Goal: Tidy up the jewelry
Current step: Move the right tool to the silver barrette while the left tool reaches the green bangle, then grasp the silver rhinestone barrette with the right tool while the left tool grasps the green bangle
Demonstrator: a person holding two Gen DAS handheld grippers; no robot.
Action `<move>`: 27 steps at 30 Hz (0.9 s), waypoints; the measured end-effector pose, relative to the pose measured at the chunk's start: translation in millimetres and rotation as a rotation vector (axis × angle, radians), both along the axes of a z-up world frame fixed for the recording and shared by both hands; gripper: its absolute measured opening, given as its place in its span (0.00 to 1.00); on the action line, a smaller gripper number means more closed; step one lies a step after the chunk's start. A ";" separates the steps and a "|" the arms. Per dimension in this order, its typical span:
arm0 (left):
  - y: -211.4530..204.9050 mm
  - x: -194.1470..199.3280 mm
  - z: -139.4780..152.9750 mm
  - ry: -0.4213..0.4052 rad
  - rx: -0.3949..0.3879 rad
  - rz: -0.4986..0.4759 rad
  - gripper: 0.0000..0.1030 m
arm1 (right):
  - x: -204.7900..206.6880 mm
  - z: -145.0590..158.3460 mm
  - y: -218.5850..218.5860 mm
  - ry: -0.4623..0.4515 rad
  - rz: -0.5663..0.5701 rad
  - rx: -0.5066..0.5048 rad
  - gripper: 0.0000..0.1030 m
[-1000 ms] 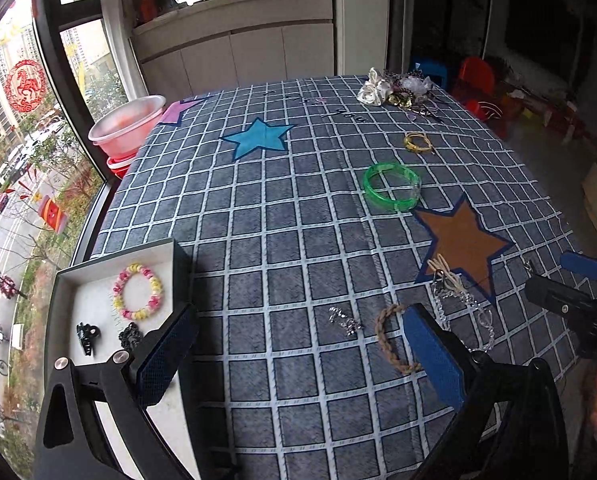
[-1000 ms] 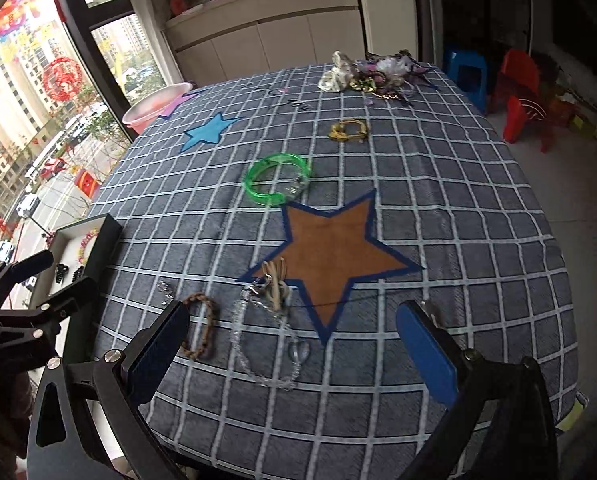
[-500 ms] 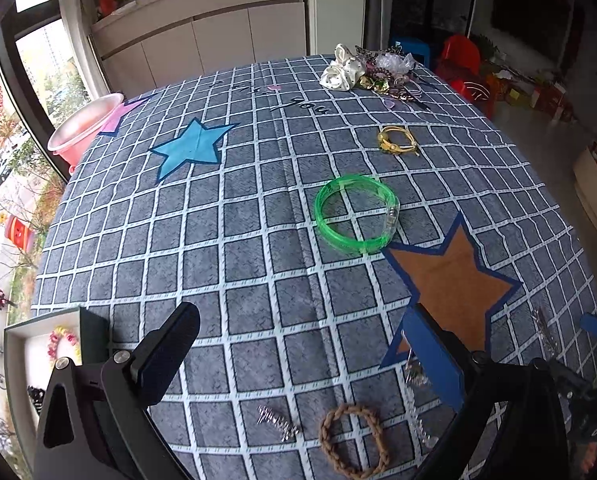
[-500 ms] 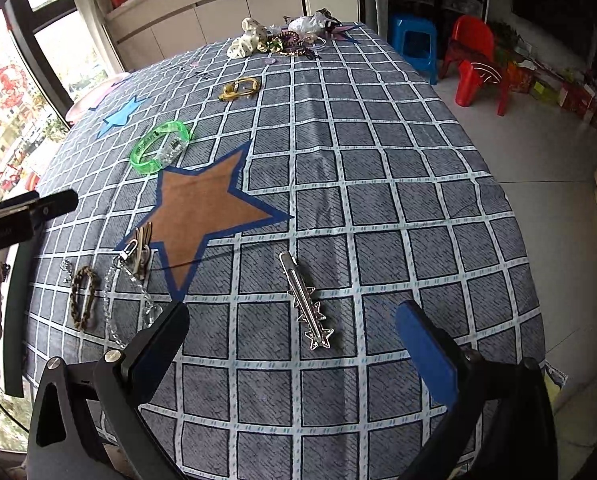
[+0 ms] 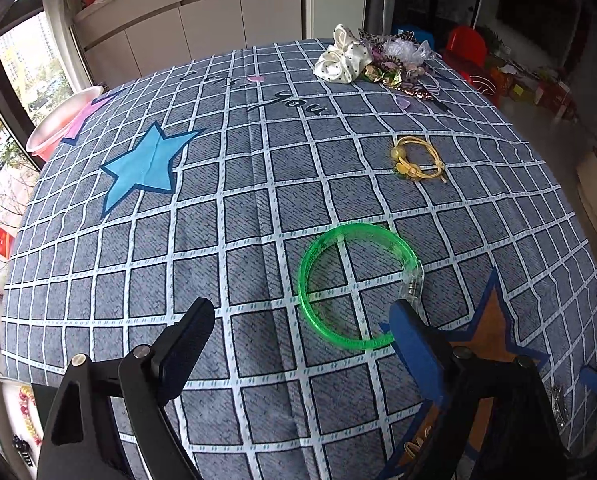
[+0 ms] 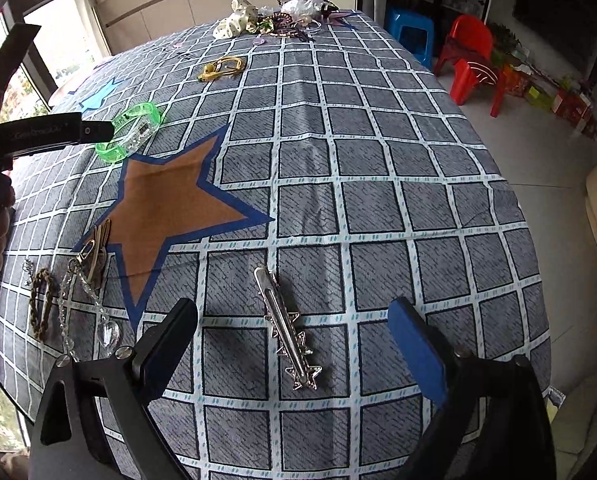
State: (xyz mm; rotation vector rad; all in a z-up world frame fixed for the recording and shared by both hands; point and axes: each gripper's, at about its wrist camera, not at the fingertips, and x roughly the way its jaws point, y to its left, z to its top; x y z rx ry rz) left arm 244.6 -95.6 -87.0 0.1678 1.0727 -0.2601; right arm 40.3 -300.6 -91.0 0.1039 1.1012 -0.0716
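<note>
Two grippers (image 5: 302, 320) (image 6: 294, 320) over scattered jewelry

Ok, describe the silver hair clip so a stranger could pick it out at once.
Start at the big brown star on the checked tablecloth. Toward the near edge from it, the silver hair clip lies flat between the open right gripper fingers. It alone is a long metal bar edged with small stars.

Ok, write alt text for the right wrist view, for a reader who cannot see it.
The open right gripper hangs over a silver star-trimmed hair clip lying between its fingers on a grey checked tablecloth with an orange star. A braided bracelet and crystal chain lie to the left; the left gripper reaches a green bangle farther back.
</note>
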 end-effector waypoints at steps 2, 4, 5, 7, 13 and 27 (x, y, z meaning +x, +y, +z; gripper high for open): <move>-2.1 6.5 -6.0 0.024 0.000 -0.005 0.81 | 0.3 -1.0 2.6 0.000 0.010 -0.030 0.91; -3.2 11.2 -10.3 0.038 -0.010 -0.001 0.78 | 1.4 -1.0 4.7 -0.006 0.026 -0.046 0.89; -3.6 13.2 -12.7 0.046 -0.009 -0.002 0.73 | 1.2 -0.8 4.8 -0.006 0.026 -0.045 0.88; -6.5 14.8 -13.3 0.039 -0.001 -0.011 0.71 | 1.4 -0.4 5.1 -0.004 0.028 -0.046 0.88; -15.8 15.8 -9.0 0.030 -0.004 -0.044 0.31 | -1.8 4.8 10.0 -0.013 0.046 -0.047 0.67; -2.8 -20.6 14.3 0.002 -0.049 -0.081 0.14 | -15.0 17.4 2.9 -0.064 0.021 0.065 0.16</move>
